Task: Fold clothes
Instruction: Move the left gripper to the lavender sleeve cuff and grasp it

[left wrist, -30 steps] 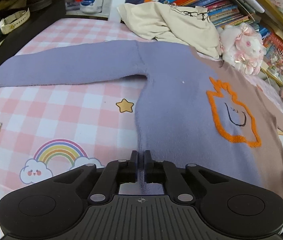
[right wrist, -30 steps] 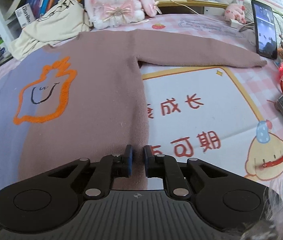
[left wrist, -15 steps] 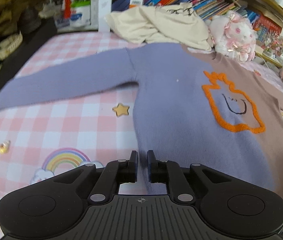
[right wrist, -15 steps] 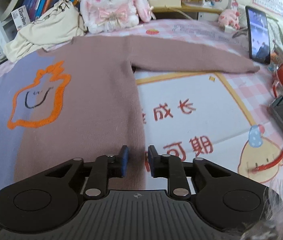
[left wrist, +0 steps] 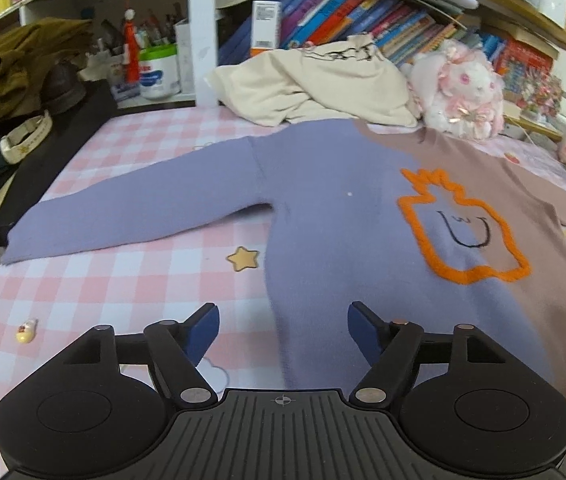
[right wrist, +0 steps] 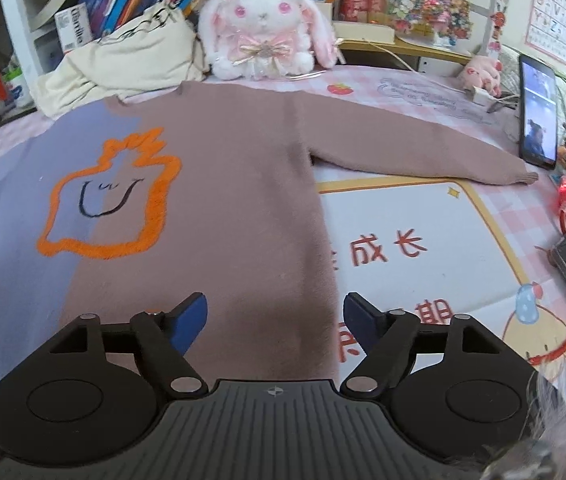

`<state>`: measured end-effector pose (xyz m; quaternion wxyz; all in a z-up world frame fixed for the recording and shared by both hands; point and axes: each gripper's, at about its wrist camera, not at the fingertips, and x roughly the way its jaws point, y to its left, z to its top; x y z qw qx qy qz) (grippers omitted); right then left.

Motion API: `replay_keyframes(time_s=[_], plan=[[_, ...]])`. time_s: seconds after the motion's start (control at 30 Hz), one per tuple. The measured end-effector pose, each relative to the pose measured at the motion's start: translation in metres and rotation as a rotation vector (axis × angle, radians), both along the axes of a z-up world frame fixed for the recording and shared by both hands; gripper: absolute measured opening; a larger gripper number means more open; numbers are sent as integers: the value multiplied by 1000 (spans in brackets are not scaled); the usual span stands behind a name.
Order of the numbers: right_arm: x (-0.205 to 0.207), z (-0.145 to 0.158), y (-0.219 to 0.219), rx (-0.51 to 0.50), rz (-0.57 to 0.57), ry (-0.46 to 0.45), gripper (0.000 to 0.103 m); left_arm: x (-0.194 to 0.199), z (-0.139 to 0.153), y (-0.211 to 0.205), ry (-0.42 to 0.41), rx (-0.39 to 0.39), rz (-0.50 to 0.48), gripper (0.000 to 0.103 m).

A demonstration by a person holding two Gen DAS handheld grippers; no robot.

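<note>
Both grippers have fingers spread wide, holding nothing: the left gripper (left wrist: 283, 328) over the sweater's (left wrist: 335, 216) purple hem edge, the right gripper (right wrist: 274, 318) over its brown hem edge. The sweater lies flat on the table (left wrist: 103, 280), sleeves outstretched, no fold visible; all folding remains.

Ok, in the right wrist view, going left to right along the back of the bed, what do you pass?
Cream garment → white bunny plush → strawberry print on the sheet → small pink plush → upright tablet.
</note>
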<state>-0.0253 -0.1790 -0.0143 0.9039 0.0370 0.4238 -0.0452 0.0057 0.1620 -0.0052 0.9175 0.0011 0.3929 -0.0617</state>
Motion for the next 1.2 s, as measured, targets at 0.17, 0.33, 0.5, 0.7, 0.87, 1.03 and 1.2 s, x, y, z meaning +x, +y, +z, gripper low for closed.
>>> replay_keyframes(time_s=[0.17, 0.33, 0.5, 0.7, 0.87, 1.03, 1.2], plan=[[5, -1, 14, -6, 51, 1, 74, -3, -1, 10, 0, -7, 23, 73], [10, -1, 28, -12, 98, -3, 75, -7, -4, 20, -4, 8, 42, 73], [17, -2, 40, -19, 129, -3, 79, -7, -5, 35, -16, 34, 89, 73], [28, 0, 62, -64, 197, -31, 87, 3, -1, 64, -35, 58, 166, 76], [29, -3, 73, -100, 243, -26, 88, 10, -2, 87, -44, 47, 233, 78], [32, -5, 78, -110, 263, -16, 88, 12, -7, 108, -39, 37, 302, 78], [35, -6, 82, -119, 283, -6, 88, 17, -11, 134, -59, -9, 388, 78]])
